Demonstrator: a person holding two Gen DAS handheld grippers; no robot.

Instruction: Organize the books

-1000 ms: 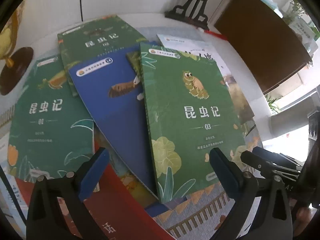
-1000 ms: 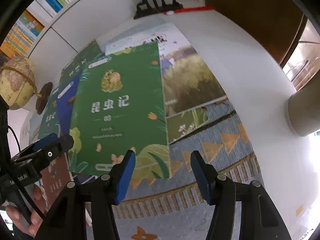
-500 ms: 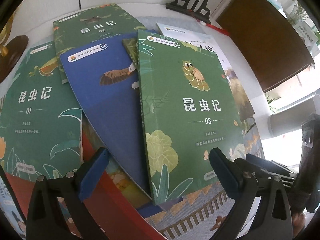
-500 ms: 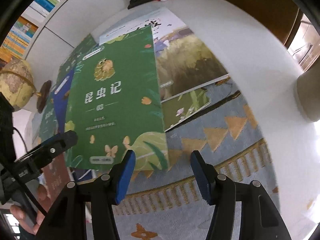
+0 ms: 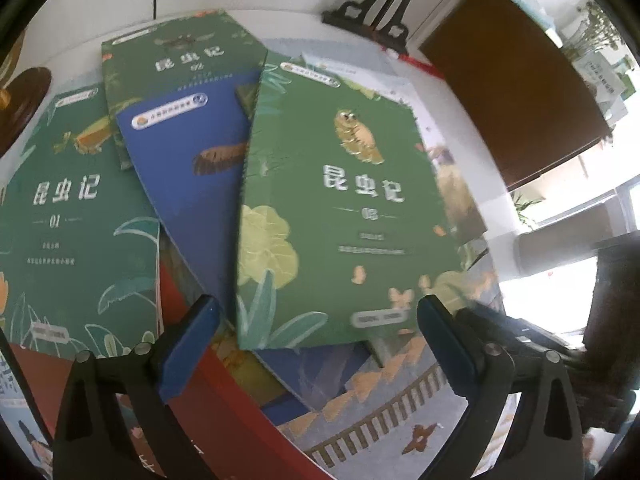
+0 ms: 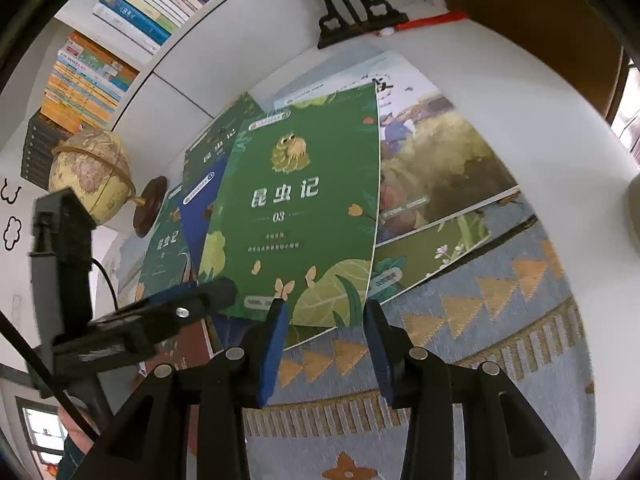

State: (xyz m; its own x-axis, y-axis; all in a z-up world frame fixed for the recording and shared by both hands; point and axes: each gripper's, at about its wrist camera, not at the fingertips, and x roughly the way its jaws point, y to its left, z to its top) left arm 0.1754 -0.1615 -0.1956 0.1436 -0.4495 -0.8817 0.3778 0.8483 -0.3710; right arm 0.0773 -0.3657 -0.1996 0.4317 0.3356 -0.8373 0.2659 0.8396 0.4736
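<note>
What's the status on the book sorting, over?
Right gripper closing, fingers straddling near edge of green paperback numbered 03, not yet pinching. Left gripper open. Blue paperback underneath.

R claw [image 6: 325, 334] closing round green bk 03 [image 6: 304, 216] lower edge, pads apart

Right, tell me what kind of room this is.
Probably a home study or reading room. Packed bookshelves line the white wall, a desk globe stands beside them, and children's books such as the green volume 03 lie fanned across a white table.
</note>
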